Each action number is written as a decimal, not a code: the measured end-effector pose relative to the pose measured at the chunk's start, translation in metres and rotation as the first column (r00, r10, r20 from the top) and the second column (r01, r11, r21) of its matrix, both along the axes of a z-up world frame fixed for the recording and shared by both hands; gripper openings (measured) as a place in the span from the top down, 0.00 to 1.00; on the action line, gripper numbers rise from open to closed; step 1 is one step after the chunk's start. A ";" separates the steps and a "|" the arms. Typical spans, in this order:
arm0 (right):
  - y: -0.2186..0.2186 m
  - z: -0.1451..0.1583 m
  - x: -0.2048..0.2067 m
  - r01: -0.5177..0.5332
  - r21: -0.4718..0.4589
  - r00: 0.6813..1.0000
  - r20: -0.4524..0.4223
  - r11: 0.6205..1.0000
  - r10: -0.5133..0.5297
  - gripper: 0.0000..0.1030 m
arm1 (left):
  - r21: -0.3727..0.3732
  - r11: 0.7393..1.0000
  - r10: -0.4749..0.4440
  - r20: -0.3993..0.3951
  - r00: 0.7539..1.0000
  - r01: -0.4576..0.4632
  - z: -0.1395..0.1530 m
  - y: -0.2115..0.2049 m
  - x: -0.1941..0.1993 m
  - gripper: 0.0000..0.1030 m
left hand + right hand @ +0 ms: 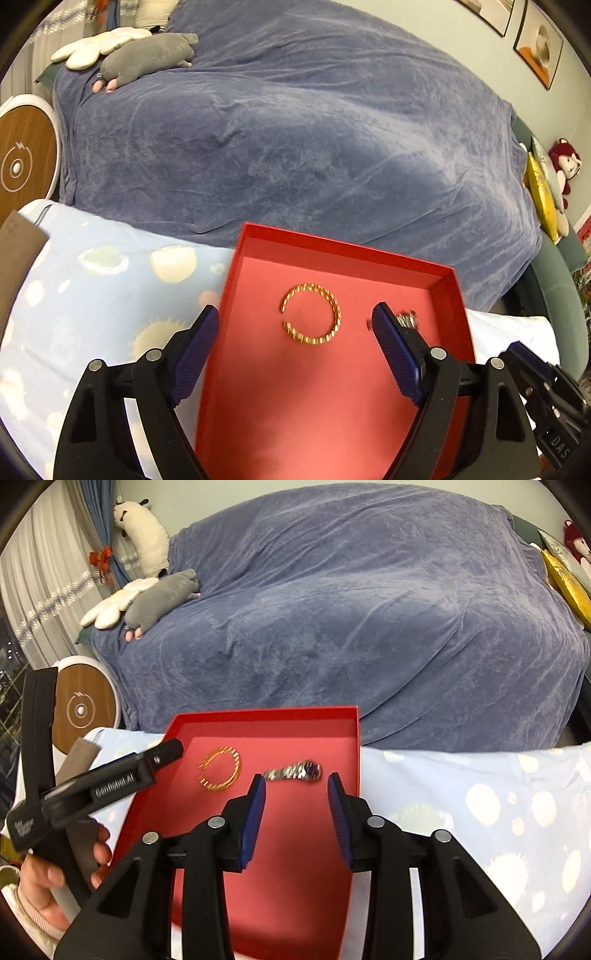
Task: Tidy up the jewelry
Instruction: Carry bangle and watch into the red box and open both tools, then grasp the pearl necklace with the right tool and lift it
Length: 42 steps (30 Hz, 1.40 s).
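Here we hold both claws wide open and empty above the red box (354, 738), our left gripper (295, 325) framing the gold bracelet (312, 314), our right gripper (295, 786) just short of the silver watch (295, 771) lying inside.

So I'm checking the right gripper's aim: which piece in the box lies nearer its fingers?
The silver watch, lying just beyond the open right gripper. The gold bangle sits farther left in the red box.
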State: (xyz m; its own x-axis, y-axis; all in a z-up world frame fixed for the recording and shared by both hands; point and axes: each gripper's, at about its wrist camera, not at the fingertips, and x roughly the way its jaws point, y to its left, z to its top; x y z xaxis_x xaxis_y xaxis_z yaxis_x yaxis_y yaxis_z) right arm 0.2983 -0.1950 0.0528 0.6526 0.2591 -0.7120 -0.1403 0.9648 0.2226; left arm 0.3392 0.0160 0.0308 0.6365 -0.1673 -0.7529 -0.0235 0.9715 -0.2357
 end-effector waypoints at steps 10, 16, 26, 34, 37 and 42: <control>0.001 0.009 -0.135 -0.028 -0.023 1.000 0.011 0.999 0.028 0.60 | 0.134 0.991 -0.023 0.061 0.998 0.015 0.028 0.006 -0.142 0.21; -0.004 -0.014 -0.196 -0.020 -0.050 1.000 0.008 0.999 0.020 0.60 | 0.158 0.987 -0.043 0.037 0.998 0.037 0.010 0.003 -0.214 0.21; 0.000 -0.049 -0.209 -0.042 -0.066 0.998 -0.050 0.997 0.039 0.60 | 0.185 0.981 -0.051 -0.005 0.999 0.051 -0.035 -0.011 -0.255 0.21; 0.006 -0.069 -0.197 -0.062 -0.081 0.994 -0.094 0.995 0.055 0.64 | 0.203 0.971 -0.126 -0.031 0.992 0.130 -0.049 -0.027 -0.247 0.21; 0.014 -0.075 -0.191 -0.081 -0.094 0.992 -0.103 0.992 0.071 0.64 | 0.187 0.973 -0.129 -0.037 0.991 0.133 -0.050 -0.024 -0.246 0.21; 0.017 -0.086 -0.178 -0.080 -0.088 0.990 -0.127 0.993 0.068 0.65 | 0.173 0.977 -0.120 -0.044 0.992 0.126 -0.053 -0.018 -0.245 0.21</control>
State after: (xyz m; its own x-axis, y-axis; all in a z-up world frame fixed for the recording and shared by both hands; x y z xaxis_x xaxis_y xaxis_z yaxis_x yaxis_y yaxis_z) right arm 0.1199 -0.1782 -0.0330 0.5393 0.2328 -0.8093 -0.1888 0.9700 0.1532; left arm 0.0946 -0.0023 -0.0219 0.5936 -0.1069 -0.7976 0.0941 0.9936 -0.0631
